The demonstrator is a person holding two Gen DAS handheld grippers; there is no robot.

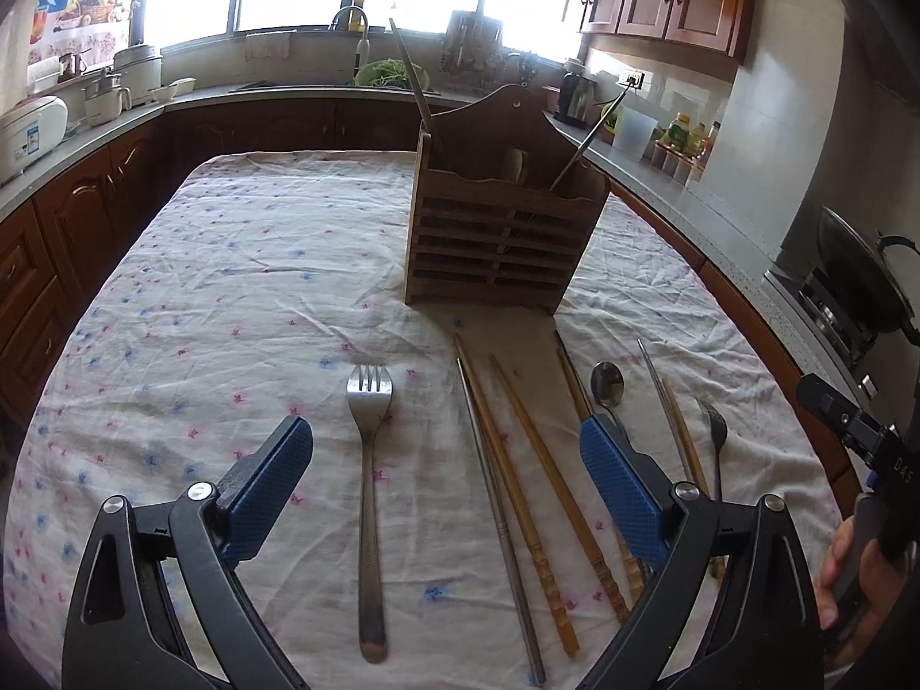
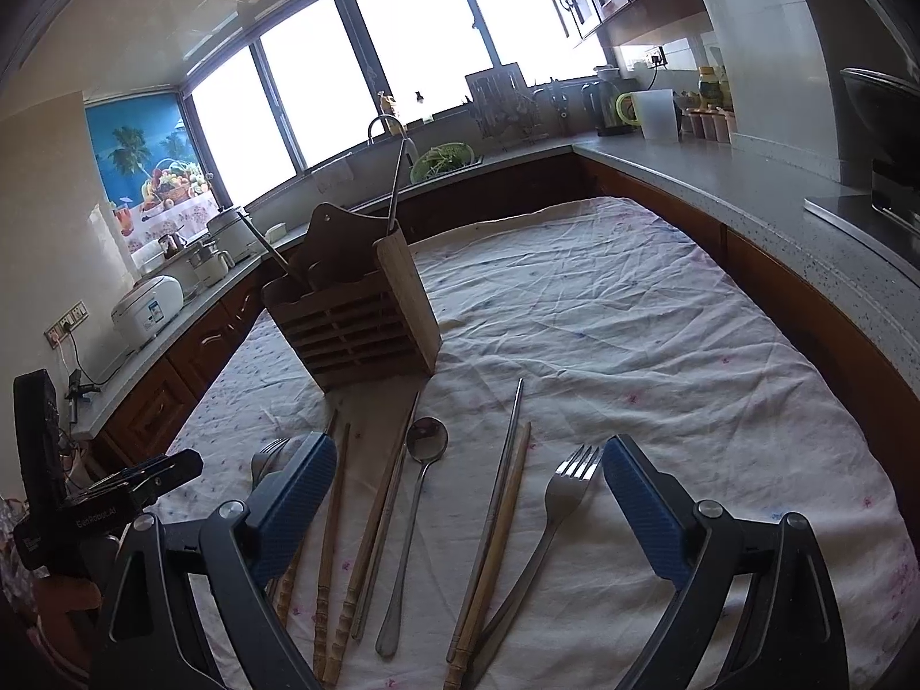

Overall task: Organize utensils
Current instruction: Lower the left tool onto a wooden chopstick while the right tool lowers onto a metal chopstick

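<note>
A wooden utensil holder [image 1: 500,230] stands on the clothed table and shows in the right wrist view [image 2: 356,316] too; it holds a few utensils. In front of it lie a steel fork [image 1: 369,460], wooden chopsticks [image 1: 517,483], a metal chopstick [image 1: 494,512], a spoon [image 1: 608,384] and a second fork [image 1: 713,437]. My left gripper [image 1: 445,443] is open and empty above the fork and chopsticks. My right gripper [image 2: 468,468] is open and empty above the spoon [image 2: 422,460], chopsticks [image 2: 500,506] and fork [image 2: 566,489].
The table wears a white flowered cloth [image 1: 230,264]. Kitchen counters [image 1: 678,190] with wooden cabinets run around it, with a rice cooker [image 1: 29,126], a sink [image 1: 356,75], jars and a wok [image 1: 862,270] on a stove at the right.
</note>
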